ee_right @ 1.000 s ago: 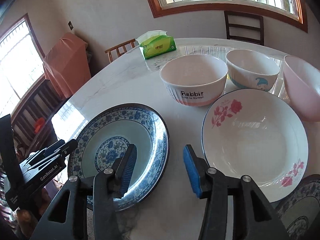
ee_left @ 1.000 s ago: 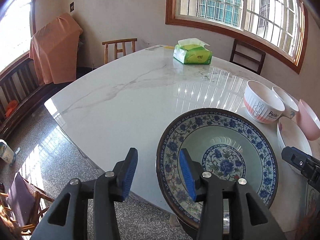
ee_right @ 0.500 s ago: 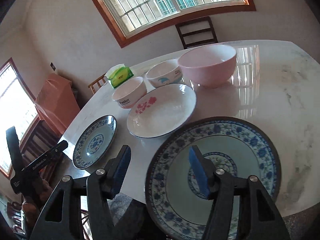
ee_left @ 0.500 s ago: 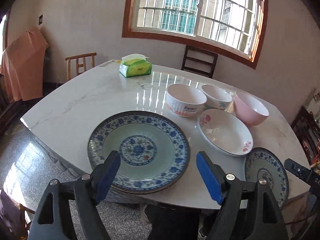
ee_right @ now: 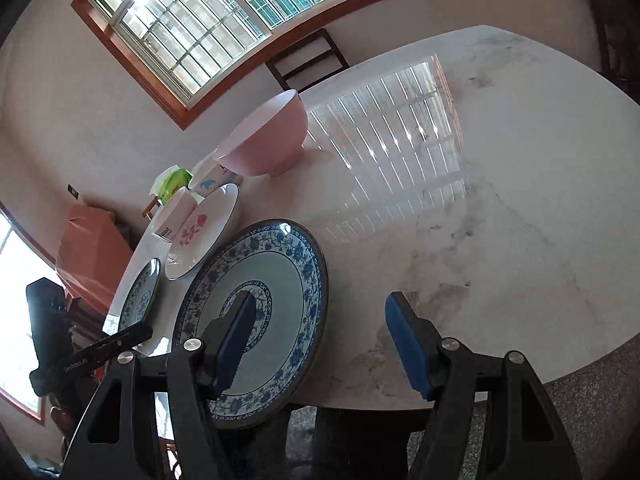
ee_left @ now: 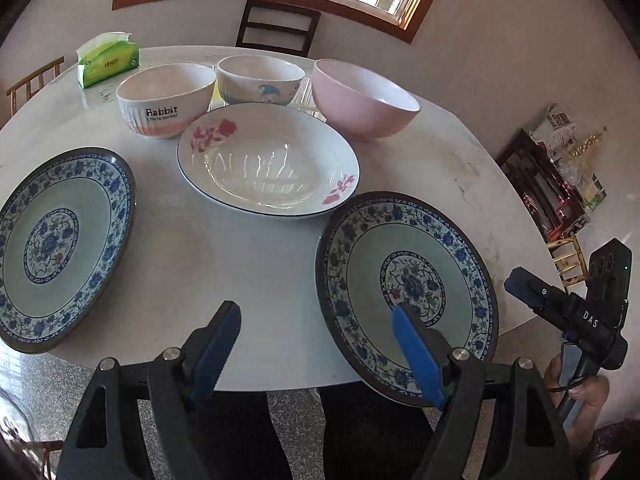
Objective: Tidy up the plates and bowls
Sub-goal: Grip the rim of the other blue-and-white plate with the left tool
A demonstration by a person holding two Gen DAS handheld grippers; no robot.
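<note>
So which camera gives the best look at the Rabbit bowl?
The left wrist view. There the Rabbit bowl stands upright and whole behind the flowered plate, its lettering readable. In the right wrist view it is small, far off and partly hidden by that plate.

the ribbed bowl (ee_left: pixel 166 98) read "rabbit"; the right gripper (ee_left: pixel 560 304) bore "das"; the left gripper (ee_right: pixel 94 356), partly legible, seemed to read "genrobot"

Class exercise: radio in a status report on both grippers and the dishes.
Left gripper open, empty. Right gripper open, empty. Near blue plate overhangs the table edge. Nothing stacked yet.
</note>
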